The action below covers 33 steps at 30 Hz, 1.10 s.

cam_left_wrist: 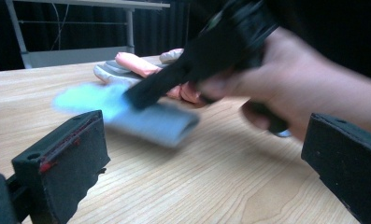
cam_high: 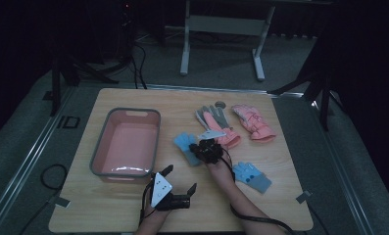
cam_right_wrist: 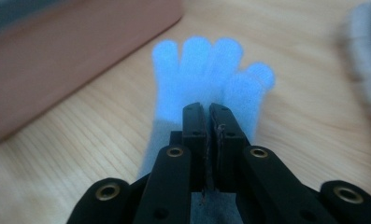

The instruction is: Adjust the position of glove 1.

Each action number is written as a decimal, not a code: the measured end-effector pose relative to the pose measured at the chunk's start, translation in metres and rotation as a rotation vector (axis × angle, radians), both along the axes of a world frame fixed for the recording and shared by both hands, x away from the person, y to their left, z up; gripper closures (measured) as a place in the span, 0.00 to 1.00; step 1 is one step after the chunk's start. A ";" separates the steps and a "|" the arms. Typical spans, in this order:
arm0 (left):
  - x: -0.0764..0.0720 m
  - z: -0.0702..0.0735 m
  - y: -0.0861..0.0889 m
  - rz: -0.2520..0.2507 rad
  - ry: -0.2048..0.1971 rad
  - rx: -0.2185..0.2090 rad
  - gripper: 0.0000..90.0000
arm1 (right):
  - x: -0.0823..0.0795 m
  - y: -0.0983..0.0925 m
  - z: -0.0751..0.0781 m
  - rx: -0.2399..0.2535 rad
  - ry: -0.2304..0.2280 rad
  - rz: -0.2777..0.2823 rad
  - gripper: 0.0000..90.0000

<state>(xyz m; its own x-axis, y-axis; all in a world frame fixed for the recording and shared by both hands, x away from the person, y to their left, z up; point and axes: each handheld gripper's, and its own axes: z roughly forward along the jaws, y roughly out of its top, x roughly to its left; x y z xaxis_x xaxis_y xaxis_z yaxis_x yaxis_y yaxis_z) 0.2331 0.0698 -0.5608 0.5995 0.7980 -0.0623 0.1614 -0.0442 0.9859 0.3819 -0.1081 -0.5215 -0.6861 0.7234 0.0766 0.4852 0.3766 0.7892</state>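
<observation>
A light blue glove (cam_high: 184,143) with a grey cuff lies flat on the wooden table (cam_high: 280,152), just right of the pink basin (cam_high: 126,142). My right gripper (cam_high: 202,149) is shut on this glove near its palm. In the right gripper view the two jaws stand pressed together (cam_right_wrist: 207,116) with fabric pinched between them, and the glove's fingers (cam_right_wrist: 206,70) spread out beyond. In the left gripper view the same glove (cam_left_wrist: 127,109) is blurred under the right gripper (cam_left_wrist: 164,81). My left gripper (cam_high: 180,178) rests open near the front edge, its jaws wide apart (cam_left_wrist: 204,163) with nothing between them.
A second blue glove (cam_high: 252,177) lies to the right of the right forearm. A pink and grey glove (cam_high: 216,125) and a pink glove (cam_high: 253,122) lie farther back. The basin's wall (cam_right_wrist: 57,56) is close on the left of the held glove.
</observation>
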 end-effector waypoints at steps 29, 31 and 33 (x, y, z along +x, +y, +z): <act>0.000 0.000 -0.001 0.003 -0.006 0.010 0.01 | -0.108 -0.072 -0.010 0.058 0.063 -0.366 0.96; 0.000 0.000 -0.001 0.003 -0.006 0.009 0.01 | -0.109 -0.070 -0.014 0.059 0.067 -0.373 0.96; 0.000 0.000 0.000 0.003 -0.005 0.008 0.01 | -0.109 -0.068 -0.019 0.050 0.067 -0.375 0.96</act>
<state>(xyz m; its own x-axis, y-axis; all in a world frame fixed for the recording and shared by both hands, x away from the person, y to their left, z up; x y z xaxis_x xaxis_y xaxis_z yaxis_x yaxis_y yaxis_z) 0.2328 0.0693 -0.5607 0.5976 0.8000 -0.0529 0.1570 -0.0521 0.9862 0.2731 -0.1757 -0.5401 -0.3670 0.9174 0.1541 0.6329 0.1248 0.7641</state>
